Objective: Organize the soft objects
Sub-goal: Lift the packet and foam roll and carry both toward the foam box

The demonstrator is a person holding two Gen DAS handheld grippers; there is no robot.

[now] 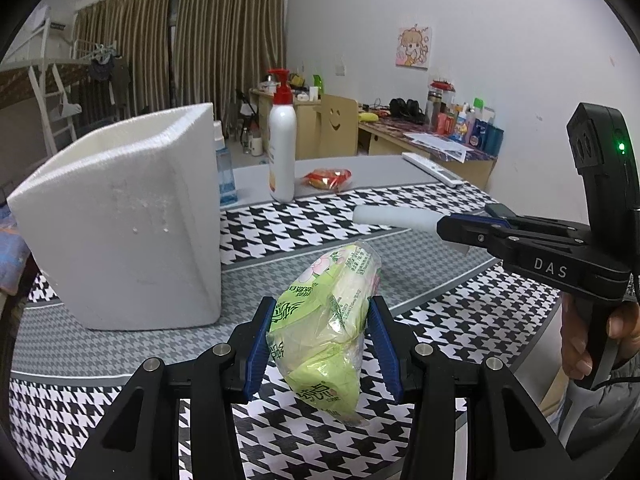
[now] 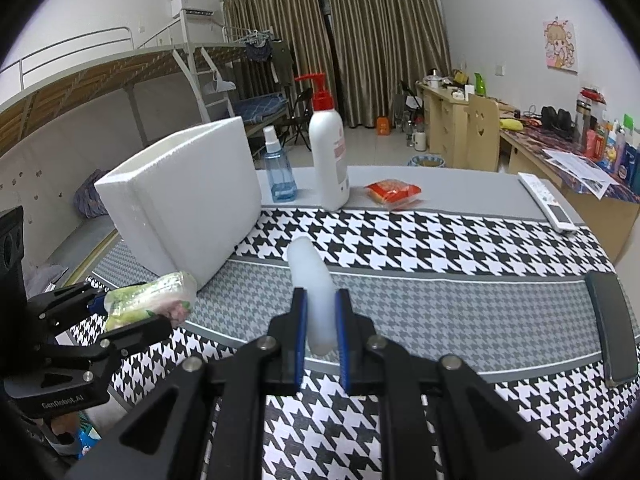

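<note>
Gripping a green tissue pack (image 1: 324, 328), the left gripper (image 1: 320, 344) had its blue pads (image 1: 258, 354) pressed against both sides of the crinkled plastic wrap, the pack held clear above the houndstooth tablecloth (image 1: 460, 320). In the right wrist view the same pack (image 2: 150, 296) showed at lower left, just beside the near corner of the white foam box (image 2: 180, 204); whether it touched the box could not be told. The right gripper (image 2: 322, 340) was clamped on a white foam cylinder (image 2: 314, 280), its narrow jaws pinching the near end while the far end pointed toward the back of the table. From the left wrist view this cylinder (image 1: 394, 216) extended leftward from the right gripper (image 1: 448, 230), held by a hand (image 1: 588, 344) at the frame's right edge.

The foam box (image 1: 120, 220) stood open-topped on the cloth's left part. Behind it stood a blue spray bottle (image 2: 280, 168) and a white pump bottle (image 2: 328, 152), with a red snack packet (image 2: 394, 192) near them. A white remote (image 2: 546, 202) and a dark phone (image 2: 612, 324) lay toward the right.
</note>
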